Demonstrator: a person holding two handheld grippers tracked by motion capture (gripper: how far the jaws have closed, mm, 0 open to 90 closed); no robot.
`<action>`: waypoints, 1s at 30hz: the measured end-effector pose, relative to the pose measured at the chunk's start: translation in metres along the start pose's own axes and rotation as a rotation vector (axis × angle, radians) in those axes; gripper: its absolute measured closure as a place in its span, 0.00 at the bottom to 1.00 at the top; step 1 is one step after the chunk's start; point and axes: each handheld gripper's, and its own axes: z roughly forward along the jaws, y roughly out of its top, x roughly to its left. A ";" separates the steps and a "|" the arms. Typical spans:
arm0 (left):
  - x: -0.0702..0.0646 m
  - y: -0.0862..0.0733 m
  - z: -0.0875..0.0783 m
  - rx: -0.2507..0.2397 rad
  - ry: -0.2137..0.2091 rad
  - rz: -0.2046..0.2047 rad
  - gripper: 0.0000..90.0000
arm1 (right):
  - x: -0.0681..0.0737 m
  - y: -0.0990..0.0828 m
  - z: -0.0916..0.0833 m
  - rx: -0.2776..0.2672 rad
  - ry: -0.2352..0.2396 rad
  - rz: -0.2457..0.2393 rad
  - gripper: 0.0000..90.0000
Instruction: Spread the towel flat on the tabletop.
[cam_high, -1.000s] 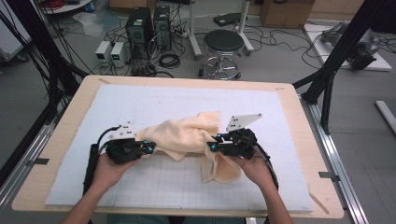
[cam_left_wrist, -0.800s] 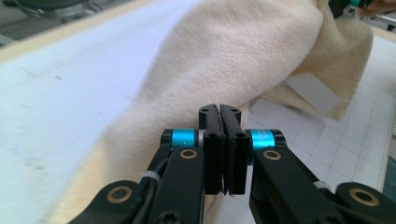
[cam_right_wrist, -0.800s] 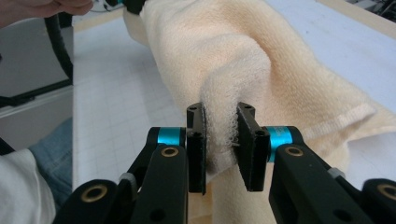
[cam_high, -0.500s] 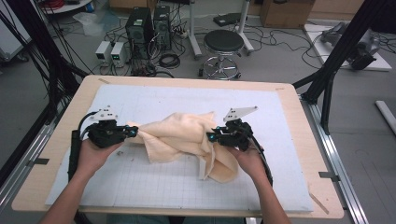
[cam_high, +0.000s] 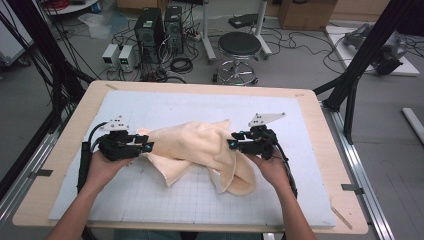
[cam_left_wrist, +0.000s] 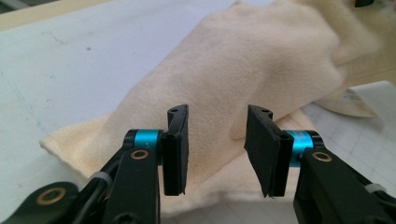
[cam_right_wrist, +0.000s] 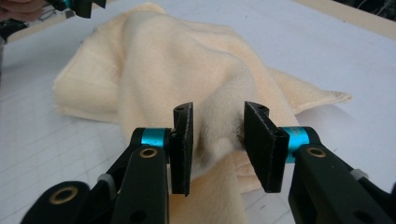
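Your left gripper (cam_left_wrist: 217, 149) and right gripper (cam_right_wrist: 218, 149) have both just been opening; each stands parted with a fold of the cream towel (cam_high: 200, 145) between the jaws, unpressed. The towel lies bunched mid-mat (cam_high: 150, 105), between your hands. Risk: closing now may pinch several layers, dragging the bundle instead of spreading it. No legible writing seen.
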 end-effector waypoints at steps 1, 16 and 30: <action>-0.002 0.001 -0.002 -0.003 -0.006 0.006 0.64 | 0.002 0.001 -0.005 -0.003 -0.002 -0.013 0.69; -0.053 -0.021 0.035 0.079 -0.118 0.069 0.47 | 0.031 -0.030 -0.004 0.087 0.013 -0.125 0.58; -0.057 -0.039 0.061 0.196 -0.131 0.125 0.94 | 0.027 -0.051 0.021 0.198 0.026 -0.153 0.89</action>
